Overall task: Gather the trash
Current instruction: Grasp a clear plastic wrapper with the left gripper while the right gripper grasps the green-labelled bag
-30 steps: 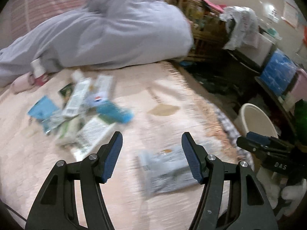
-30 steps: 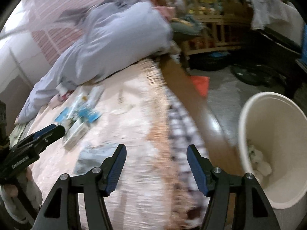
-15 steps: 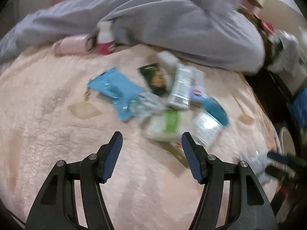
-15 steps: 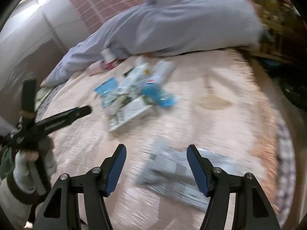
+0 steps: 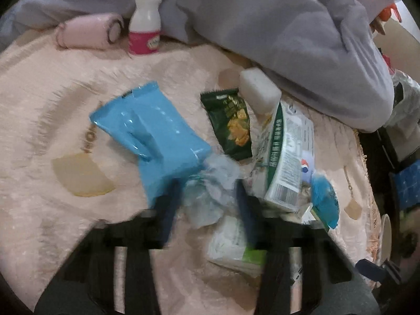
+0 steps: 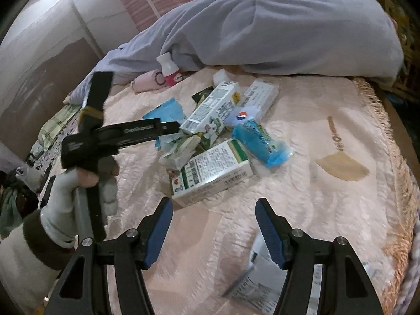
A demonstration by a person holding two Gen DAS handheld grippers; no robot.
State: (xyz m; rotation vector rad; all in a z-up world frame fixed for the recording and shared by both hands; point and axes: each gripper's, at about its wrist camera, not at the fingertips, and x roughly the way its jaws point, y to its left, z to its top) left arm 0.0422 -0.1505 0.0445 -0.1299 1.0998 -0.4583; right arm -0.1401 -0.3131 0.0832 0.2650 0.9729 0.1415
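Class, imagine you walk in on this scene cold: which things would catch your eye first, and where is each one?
A heap of trash in the middle of the pink blanket draws the eye first, above all the bright blue wrapper and the green-and-white carton. The left gripper has just been closing around a crumpled clear plastic wrapper at the heap's near edge. Behind, a pink-labelled white bottle stands against the grey duvet.

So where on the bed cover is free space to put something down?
Free: the pink cover right of the trash pile, toward the fringe, and the near strip before the right gripper. Crowded: the pile, under the left gripper.
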